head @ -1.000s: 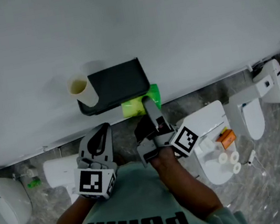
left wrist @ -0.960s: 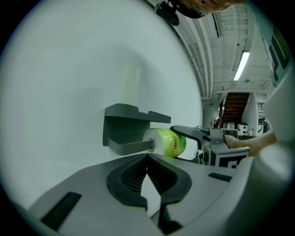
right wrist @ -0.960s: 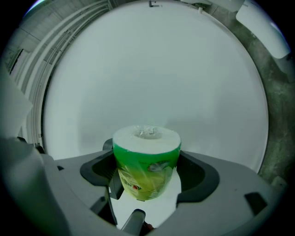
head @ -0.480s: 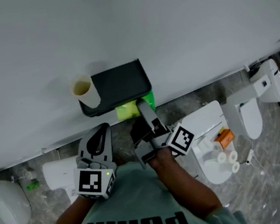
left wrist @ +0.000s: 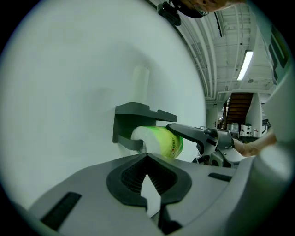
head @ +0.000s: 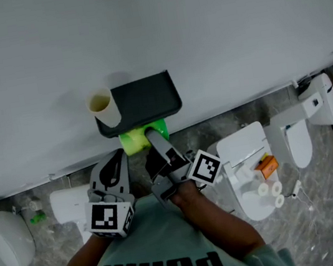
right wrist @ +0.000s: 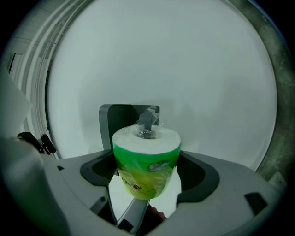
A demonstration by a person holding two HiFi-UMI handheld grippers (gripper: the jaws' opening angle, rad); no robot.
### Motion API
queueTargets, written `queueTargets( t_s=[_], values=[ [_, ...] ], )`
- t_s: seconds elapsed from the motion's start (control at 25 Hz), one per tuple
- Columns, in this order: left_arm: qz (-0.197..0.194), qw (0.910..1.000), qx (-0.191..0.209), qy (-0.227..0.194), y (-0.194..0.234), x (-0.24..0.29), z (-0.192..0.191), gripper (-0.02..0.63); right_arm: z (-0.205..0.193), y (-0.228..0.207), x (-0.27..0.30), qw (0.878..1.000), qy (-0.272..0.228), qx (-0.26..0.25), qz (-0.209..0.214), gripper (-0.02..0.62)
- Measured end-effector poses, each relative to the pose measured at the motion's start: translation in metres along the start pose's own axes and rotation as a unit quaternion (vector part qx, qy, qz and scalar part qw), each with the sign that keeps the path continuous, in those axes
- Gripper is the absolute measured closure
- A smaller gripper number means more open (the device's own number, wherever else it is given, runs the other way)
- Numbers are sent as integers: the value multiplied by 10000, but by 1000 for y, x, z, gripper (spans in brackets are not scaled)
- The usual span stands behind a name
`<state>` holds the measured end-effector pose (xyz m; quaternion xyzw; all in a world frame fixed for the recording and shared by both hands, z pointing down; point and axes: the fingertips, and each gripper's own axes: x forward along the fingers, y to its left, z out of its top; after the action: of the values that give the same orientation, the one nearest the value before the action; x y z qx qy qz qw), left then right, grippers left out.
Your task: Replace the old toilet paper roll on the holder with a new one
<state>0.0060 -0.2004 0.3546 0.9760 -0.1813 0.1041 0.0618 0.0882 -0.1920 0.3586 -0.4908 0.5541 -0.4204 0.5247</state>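
Observation:
A dark wall holder point(head: 145, 100) is fixed to the white wall, also seen in the left gripper view point(left wrist: 138, 115). A bare cardboard tube point(head: 102, 108) stands at the left end of its top shelf. My right gripper point(head: 149, 137) is shut on a new roll in green wrap point(head: 136, 139), held right under the holder. In the right gripper view, the holder's arm point(right wrist: 147, 120) sits at the roll's point(right wrist: 146, 161) core hole. My left gripper point(head: 118, 158) hangs below and to the left, shut and holding nothing, its jaw tips meeting point(left wrist: 147, 159).
White toilets stand on the grey floor below: one at the right point(head: 245, 147) with an orange item and small white rolls point(head: 271, 190) on it, another further right point(head: 306, 118), one at far left point(head: 8, 247). A green item point(head: 39, 217) lies on the floor.
My right gripper has carried the green roll leftward, from the holder's right end to under its middle at the arm. The left gripper has stayed put.

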Motion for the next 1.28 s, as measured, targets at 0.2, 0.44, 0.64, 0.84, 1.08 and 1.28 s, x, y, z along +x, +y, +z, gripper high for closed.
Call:
queueTargets(
  t_s=[0.2,0.44,0.64,0.84,1.08,1.28],
  values=[
    [183,9998,-74,95,5,-9,-8,603,-9,-1,3,9997,236,-30,89,183],
    [348,9990,-119,237,5,-20,-20,603,-10,-1,4,9986,456,-130,220,183],
    [368,9990,-70,250,-1,-23,-21,603,-12,0,-3,9975,625,-137,302,183],
    [288,9990,21,351,-13,-19,-22,603,-7,4,-20,9972,661,-201,299,183],
    [57,9989,212,404,-33,-8,-24,603,-1,20,-48,9833,900,-1579,73,184],
    [-16,9987,244,447,-51,3,-23,603,6,38,-67,9368,1050,-3329,-211,408]
  ],
)
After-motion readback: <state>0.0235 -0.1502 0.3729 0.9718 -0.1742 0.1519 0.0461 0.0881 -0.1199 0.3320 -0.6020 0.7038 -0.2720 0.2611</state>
